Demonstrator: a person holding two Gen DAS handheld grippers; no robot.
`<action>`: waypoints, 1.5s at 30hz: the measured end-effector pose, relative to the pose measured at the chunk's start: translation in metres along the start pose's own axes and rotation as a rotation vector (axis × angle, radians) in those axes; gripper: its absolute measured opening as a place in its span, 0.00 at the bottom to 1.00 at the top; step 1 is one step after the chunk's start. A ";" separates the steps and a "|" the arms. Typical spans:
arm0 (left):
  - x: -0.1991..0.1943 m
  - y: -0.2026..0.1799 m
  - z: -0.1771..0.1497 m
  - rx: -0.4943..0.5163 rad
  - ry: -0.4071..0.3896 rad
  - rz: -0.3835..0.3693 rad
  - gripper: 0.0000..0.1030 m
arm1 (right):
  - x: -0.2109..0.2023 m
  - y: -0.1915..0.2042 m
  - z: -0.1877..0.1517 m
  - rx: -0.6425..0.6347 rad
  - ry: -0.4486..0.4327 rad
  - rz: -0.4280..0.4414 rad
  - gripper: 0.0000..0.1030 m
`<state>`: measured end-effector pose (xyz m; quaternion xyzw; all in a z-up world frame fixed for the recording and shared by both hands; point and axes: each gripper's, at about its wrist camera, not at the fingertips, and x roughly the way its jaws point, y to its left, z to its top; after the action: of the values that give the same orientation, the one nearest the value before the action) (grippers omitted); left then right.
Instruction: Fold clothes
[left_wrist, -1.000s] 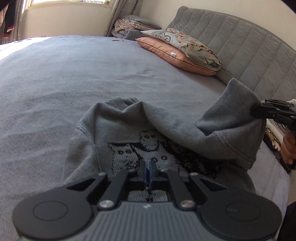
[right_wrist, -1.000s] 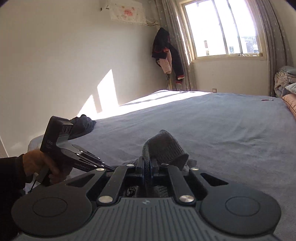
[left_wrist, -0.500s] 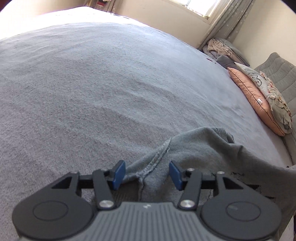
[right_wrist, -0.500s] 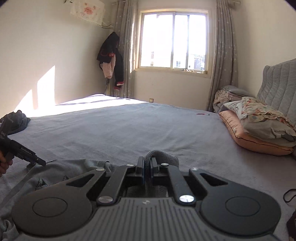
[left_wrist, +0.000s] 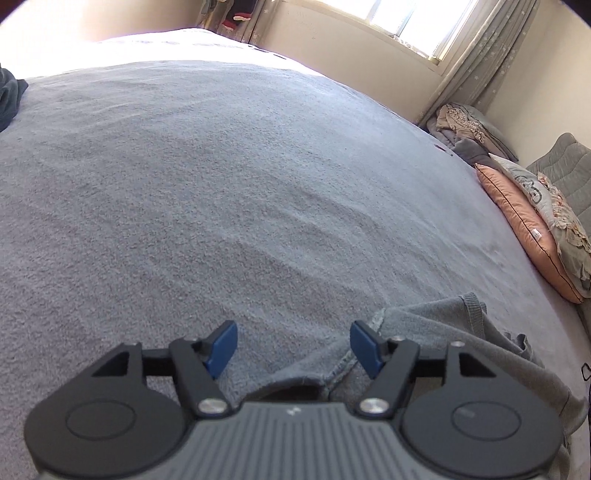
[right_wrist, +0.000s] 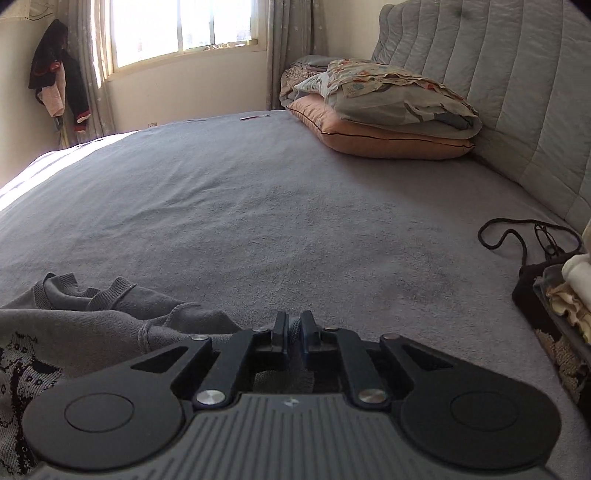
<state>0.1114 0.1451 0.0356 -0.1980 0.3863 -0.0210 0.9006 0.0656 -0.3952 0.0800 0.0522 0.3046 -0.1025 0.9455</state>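
Observation:
A grey sweatshirt (left_wrist: 436, 332) with a black knitted cat pattern (right_wrist: 22, 365) lies on the grey bed. In the left wrist view my left gripper (left_wrist: 293, 347) stands wide open just above the sweatshirt's seam, its blue pads (left_wrist: 223, 345) holding nothing. In the right wrist view my right gripper (right_wrist: 293, 330) is shut on a pinch of the sweatshirt (right_wrist: 110, 314), low over the bedspread, with the rest of the garment bunched to its left.
The grey bedspread (right_wrist: 277, 206) stretches far ahead. Pillows (right_wrist: 388, 110) are stacked against the padded headboard (right_wrist: 498, 85). A black bag with a cord (right_wrist: 532, 254) and folded items lie at the right edge. A dark garment (left_wrist: 9, 96) sits at the far left.
My left gripper let go of the sweatshirt and opened wide, swinging left. My right gripper lowered the held cloth toward the bed and turned toward the headboard.

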 end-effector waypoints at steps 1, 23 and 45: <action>0.004 -0.001 -0.002 0.002 0.014 -0.016 0.70 | -0.004 0.003 0.001 -0.005 -0.018 0.012 0.19; -0.022 -0.161 -0.125 0.751 0.125 -0.339 0.19 | -0.014 0.094 -0.021 -0.230 0.065 0.342 0.41; -0.008 -0.093 -0.058 0.292 0.147 -0.296 0.56 | -0.001 0.099 -0.036 -0.300 0.164 0.303 0.44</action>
<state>0.0757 0.0410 0.0392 -0.1181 0.4106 -0.2231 0.8762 0.0665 -0.2929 0.0549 -0.0356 0.3808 0.0918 0.9194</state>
